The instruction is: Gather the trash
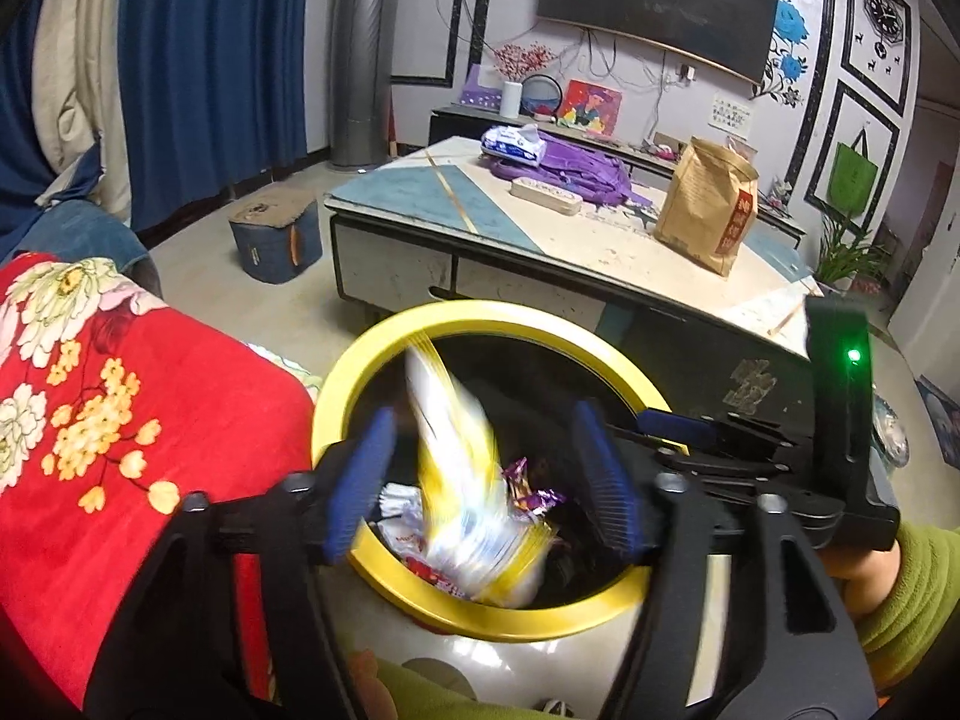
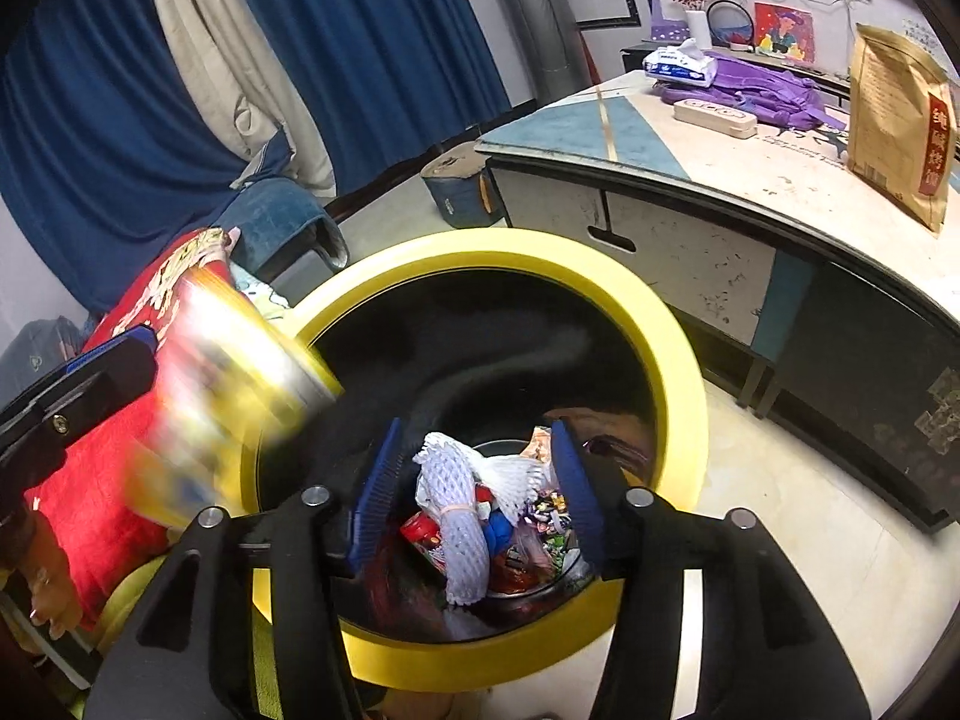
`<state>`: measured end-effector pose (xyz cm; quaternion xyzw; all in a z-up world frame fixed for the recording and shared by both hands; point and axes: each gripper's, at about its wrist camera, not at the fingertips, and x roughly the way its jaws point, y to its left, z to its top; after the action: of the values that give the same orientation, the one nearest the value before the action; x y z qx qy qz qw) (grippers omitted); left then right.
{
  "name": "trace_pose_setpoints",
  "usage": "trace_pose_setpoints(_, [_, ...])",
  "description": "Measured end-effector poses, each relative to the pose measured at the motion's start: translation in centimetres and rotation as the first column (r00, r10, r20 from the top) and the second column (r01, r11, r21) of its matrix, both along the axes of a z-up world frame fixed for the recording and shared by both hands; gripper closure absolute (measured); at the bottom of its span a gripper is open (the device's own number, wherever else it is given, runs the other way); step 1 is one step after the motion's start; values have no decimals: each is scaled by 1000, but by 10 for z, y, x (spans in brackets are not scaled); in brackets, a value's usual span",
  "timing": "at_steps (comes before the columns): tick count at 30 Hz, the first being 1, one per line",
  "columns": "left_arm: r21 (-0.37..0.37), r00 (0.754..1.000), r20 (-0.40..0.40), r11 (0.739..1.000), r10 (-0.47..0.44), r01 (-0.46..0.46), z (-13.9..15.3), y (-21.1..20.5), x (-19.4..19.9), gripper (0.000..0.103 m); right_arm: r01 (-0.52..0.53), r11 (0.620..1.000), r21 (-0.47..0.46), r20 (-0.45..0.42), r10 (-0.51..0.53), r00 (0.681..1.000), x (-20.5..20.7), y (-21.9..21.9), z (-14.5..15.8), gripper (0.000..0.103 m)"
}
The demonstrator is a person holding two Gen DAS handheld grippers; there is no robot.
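yellow-white wrapper [image 1: 462, 480] blurred, long axis near upright, between my left gripper [image 1: 480, 480] pads but untouched, jaws apart, straight above the yellow-rimmed bin [image 1: 372, 348]; right gripper [image 2: 474, 480] also apart, empty, over bin trash.

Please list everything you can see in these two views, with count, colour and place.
Bin: one, yellow rim, on the floor below both grippers.
Snack packet: one, yellow-white, blurred, over the bin mouth.
Foam net: one, white, inside the bin.
Table: one, cream and blue, behind the bin.
Paper bag: one, brown, on the table.
Tissue pack: one, white-blue, on the table's far side.
Curtain: blue, back wall.
Left gripper: jaws open.
Right gripper: jaws open, nothing gripped.
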<state>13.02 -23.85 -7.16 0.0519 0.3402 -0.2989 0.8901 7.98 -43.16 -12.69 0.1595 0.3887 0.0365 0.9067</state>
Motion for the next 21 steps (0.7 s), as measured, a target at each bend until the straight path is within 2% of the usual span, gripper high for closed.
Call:
trace_pose_setpoints(4, [-27,1000,3,999,30,-29,6,13,-1,21,19,1000,-16,12,-19,1000,-6,-3,6,43])
trace_pose_setpoints(5, [-34,999,8,998,43,-43,9,18,-3,14,21,999,-24,17,-21,1000,-8,-3,9,39])
trace_pose_setpoints(6, [-41,998,11,998,55,-55,12,24,-3,11,22,999,-35,29,-21,999,-9,-1,12,35])
trace_pose_setpoints(11, [-66,992,32,990,126,-124,25,49,-11,11,4,996,-94,94,5,996,-14,16,35,19])
trace_pose_setpoints(13, [-71,985,42,984,167,-164,30,64,-14,11,-1,994,-109,126,15,992,-17,26,46,16])
trace_pose_setpoints(15, [-77,975,56,975,215,-210,36,79,-19,11,-13,992,-122,152,32,988,-20,39,56,7])
trace_pose_setpoints(21, [-102,931,98,934,351,-341,57,127,-35,11,-54,984,-172,283,102,954,-32,83,93,7])
